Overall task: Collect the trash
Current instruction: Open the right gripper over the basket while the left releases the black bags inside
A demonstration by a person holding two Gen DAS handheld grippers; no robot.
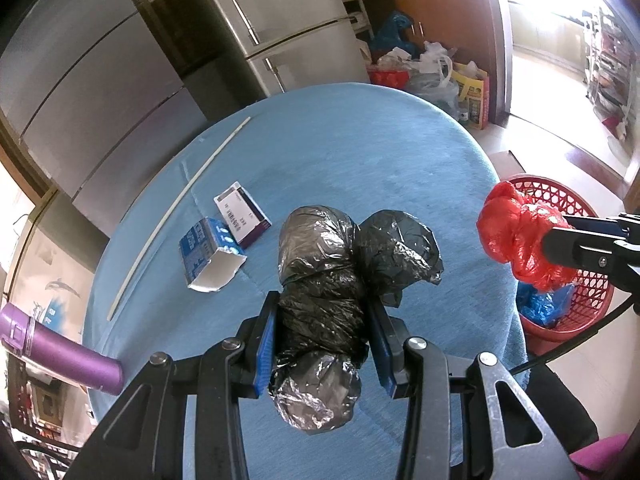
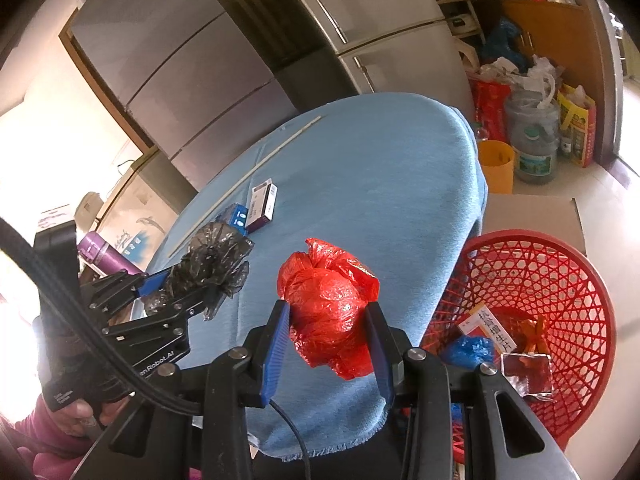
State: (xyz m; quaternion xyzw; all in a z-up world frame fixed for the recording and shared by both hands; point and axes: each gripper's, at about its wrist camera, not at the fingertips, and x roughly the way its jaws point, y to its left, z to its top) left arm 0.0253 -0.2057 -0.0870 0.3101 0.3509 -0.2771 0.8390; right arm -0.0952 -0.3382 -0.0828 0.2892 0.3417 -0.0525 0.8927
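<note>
My left gripper (image 1: pixel 326 312) is shut on a crumpled black plastic bag (image 1: pixel 332 280), held above the blue-covered table (image 1: pixel 360 152). In the right wrist view this left gripper (image 2: pixel 180 292) and the black bag (image 2: pixel 216 260) sit at the left. A scrunched red plastic bag (image 2: pixel 328 312) is pinched in my right gripper (image 2: pixel 330 320), near the table's right edge. From the left wrist view the red bag (image 1: pixel 516 236) hangs in the right gripper (image 1: pixel 548 240) just over the red mesh basket (image 1: pixel 560 200). The basket (image 2: pixel 552 272) holds a blue bag, a carton and foil.
On the table lie a blue-white carton (image 1: pixel 210 256), a purple-white box (image 1: pixel 242 216) and a long white stick (image 1: pixel 180 208). A purple bottle (image 1: pixel 60 356) sticks out at the left. Fridges (image 1: pixel 280 20) stand behind; bags and a water jug (image 2: pixel 532 148) crowd the floor.
</note>
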